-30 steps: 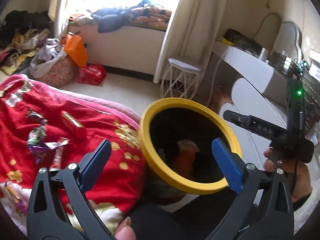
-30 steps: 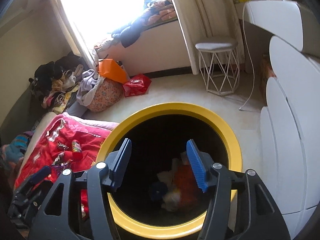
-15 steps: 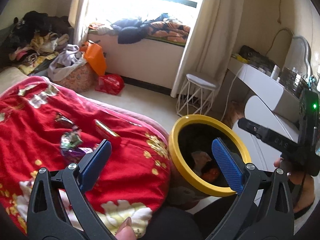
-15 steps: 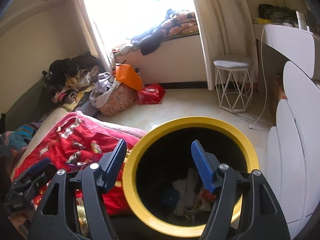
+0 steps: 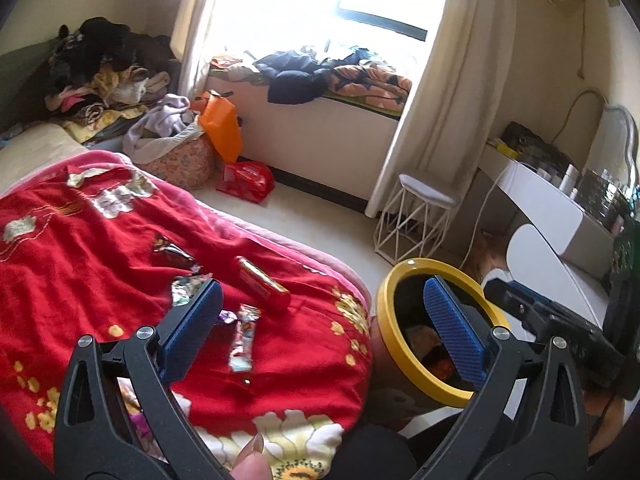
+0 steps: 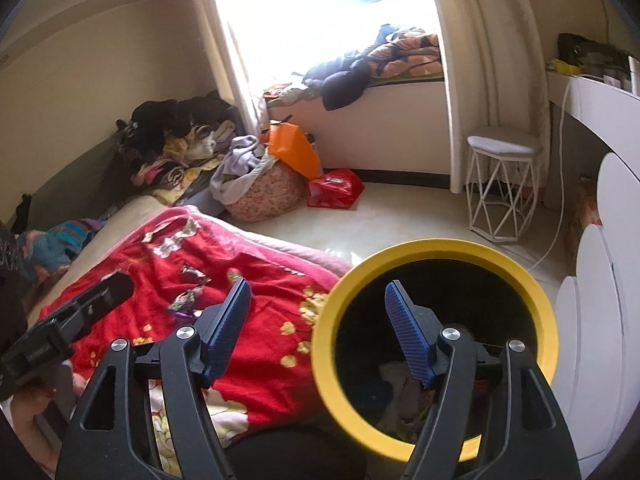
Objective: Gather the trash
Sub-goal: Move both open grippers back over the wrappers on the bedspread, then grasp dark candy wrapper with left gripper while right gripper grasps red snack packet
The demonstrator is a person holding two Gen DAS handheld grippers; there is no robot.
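A: Where do the tools stand?

B: The left gripper [image 5: 320,316] has its blue pads wide apart and holds nothing. The right gripper [image 6: 318,328] is likewise spread and empty, hanging over the near edge of the black bin with the yellow rim [image 6: 540,308].

A: What's changed?

B: A second ago both cameras looked almost straight down into the bin. Now both have swung back toward the red floral blanket [image 5: 80,248]; the bin sits off to the right in the left view. I'd judge a drop is finished and the next pickup is starting.

A: And the trash?

B: On the blanket: a long foil sachet [image 5: 243,338] just ahead of the left pad, a red-and-gold tube wrapper [image 5: 264,288] beyond it, and crinkled silver and purple wrappers [image 5: 185,290] to the left. More rubbish already lies in the bin's bottom.

A: Room to move?

B: The blanket's edge curves down close beside the bin, so the carry is short. The space above the wrappers is open; the soft cloth may bunch under a pinch.
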